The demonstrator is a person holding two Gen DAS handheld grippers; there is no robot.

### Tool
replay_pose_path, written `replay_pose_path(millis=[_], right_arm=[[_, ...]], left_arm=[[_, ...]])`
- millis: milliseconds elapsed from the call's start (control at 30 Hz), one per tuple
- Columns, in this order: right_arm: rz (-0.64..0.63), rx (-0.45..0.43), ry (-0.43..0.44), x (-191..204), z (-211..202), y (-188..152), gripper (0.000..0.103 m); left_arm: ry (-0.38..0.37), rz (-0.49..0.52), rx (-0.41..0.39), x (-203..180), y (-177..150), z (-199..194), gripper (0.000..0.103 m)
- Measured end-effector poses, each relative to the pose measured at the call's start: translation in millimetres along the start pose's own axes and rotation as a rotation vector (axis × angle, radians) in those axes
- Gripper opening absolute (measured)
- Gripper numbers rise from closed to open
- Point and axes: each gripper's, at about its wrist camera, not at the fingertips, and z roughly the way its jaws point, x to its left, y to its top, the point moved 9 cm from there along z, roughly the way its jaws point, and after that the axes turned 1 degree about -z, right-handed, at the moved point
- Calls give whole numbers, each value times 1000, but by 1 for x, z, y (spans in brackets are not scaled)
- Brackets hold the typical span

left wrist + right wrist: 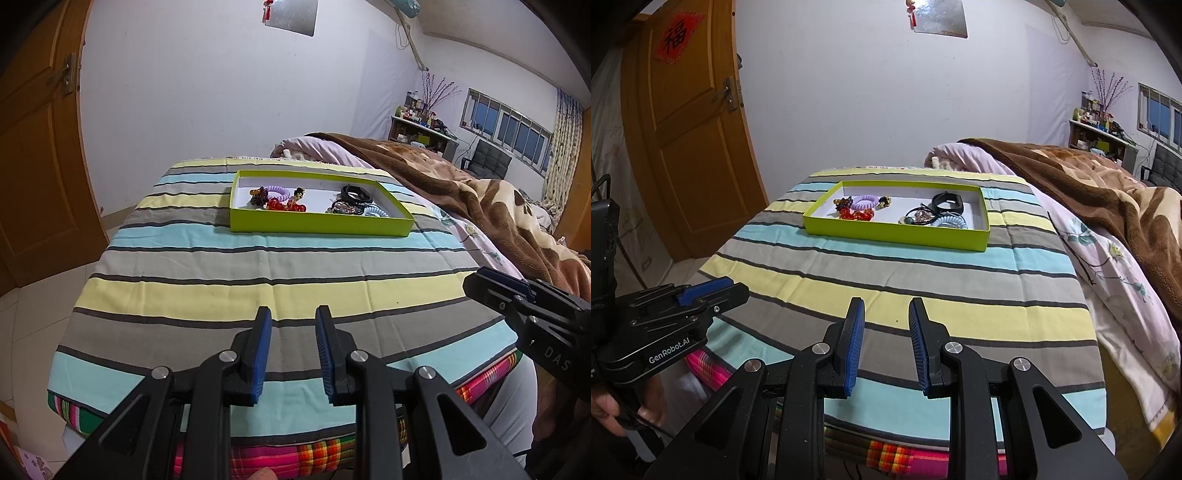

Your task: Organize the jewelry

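A lime green tray [317, 223] [894, 238] lies on the striped bedspread at the far end. In its left half sit a purple coil hair tie [277, 192] [864, 201], red beads [286, 205] [855, 215] and dark bead clusters. Its right half holds a black band [354, 192] [947, 202], a tangle of black ties and a pale blue coil tie [376, 212] [948, 222]. My left gripper [293, 318] hovers open over the near stripes with nothing between its blue pads. My right gripper [887, 308] is likewise open and empty, well short of the tray.
A brown blanket [480, 206] and a floral quilt [1108, 280] are heaped along the right side of the bed. A wooden door [690, 147] stands at the left. Tiled floor shows beyond the left edge of the bed. Shelves and a window are at the far right.
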Motion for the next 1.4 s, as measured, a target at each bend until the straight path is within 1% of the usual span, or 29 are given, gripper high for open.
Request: replay_pose_path(millis=[667,1133,1267,1400], right_arm=[[2,3,2,0,2,-1,25],[4,4,0,-2,1,-2,25],[4,4,0,-2,2,-2,25],[4,3,0,-2,2,-2,25]], left_arm=[[3,3,6,0,-1,2,26],[21,13,8,-1,-2,0,26],[13,9,12,-2,-2,0,26],[38,13,18,-1,-3,2,26]])
